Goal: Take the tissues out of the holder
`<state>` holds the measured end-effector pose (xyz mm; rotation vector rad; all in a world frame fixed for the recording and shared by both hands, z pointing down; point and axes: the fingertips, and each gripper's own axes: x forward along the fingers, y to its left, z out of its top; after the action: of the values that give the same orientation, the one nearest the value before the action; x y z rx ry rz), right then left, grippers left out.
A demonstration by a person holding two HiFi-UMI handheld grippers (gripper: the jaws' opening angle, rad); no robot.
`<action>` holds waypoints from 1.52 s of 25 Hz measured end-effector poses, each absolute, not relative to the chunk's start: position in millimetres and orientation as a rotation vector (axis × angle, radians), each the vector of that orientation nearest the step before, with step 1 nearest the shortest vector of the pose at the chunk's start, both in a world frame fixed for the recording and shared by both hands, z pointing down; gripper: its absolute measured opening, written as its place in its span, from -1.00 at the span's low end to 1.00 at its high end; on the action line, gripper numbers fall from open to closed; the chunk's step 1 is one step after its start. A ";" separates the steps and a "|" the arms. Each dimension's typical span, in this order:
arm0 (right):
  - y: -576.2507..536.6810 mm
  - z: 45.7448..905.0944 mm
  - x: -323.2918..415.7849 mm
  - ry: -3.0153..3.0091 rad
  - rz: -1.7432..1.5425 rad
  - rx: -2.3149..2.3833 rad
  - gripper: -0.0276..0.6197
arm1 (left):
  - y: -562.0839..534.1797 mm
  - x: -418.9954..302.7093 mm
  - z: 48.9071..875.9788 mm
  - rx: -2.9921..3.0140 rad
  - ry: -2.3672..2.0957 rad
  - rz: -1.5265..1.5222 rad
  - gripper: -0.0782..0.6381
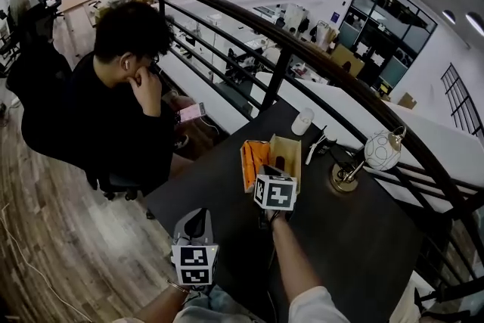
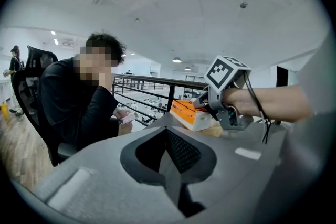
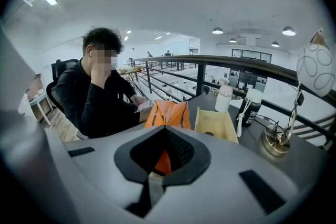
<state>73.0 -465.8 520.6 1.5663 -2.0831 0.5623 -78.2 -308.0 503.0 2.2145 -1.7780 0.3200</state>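
Observation:
An orange tissue pack point(image 1: 254, 163) lies tilted at the left side of the pale wooden holder point(image 1: 288, 153) on the dark table point(image 1: 355, 238). My right gripper point(image 1: 266, 179) is just in front of it. In the right gripper view the jaws point(image 3: 164, 157) are shut on the near end of the tissue pack point(image 3: 168, 115), and the holder point(image 3: 215, 124) stands open-topped to its right. My left gripper point(image 1: 197, 227) hangs at the table's front left corner, shut with nothing in it point(image 2: 169, 152). From there the tissue pack point(image 2: 189, 113) shows beside the right gripper's marker cube point(image 2: 226, 73).
A lamp with a white globe point(image 1: 383, 150) and brass base point(image 1: 345, 179) stands right of the holder. A white bottle point(image 1: 302, 122) and a dark bottle point(image 1: 327, 141) stand behind it by the railing point(image 1: 281, 64). A seated person point(image 1: 113, 102) is close to the table's left edge.

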 end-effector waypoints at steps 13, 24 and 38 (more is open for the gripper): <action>-459.1 554.0 37.3 -2.094 0.610 1.487 -0.89 | -302.8 -95.6 521.1 2.149 -1.806 0.340 -0.76; -452.6 584.8 24.2 -2.071 0.647 1.447 -0.89 | -295.9 -105.6 538.6 2.096 -1.818 0.375 -0.76; -444.5 608.5 21.8 -2.062 0.662 1.437 -0.89 | -294.6 -103.9 555.1 2.069 -1.810 0.403 -0.76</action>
<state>21.8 -444.5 608.5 1.4370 -2.0620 0.6615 -103.9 -294.6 555.1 2.0688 -1.8103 0.4031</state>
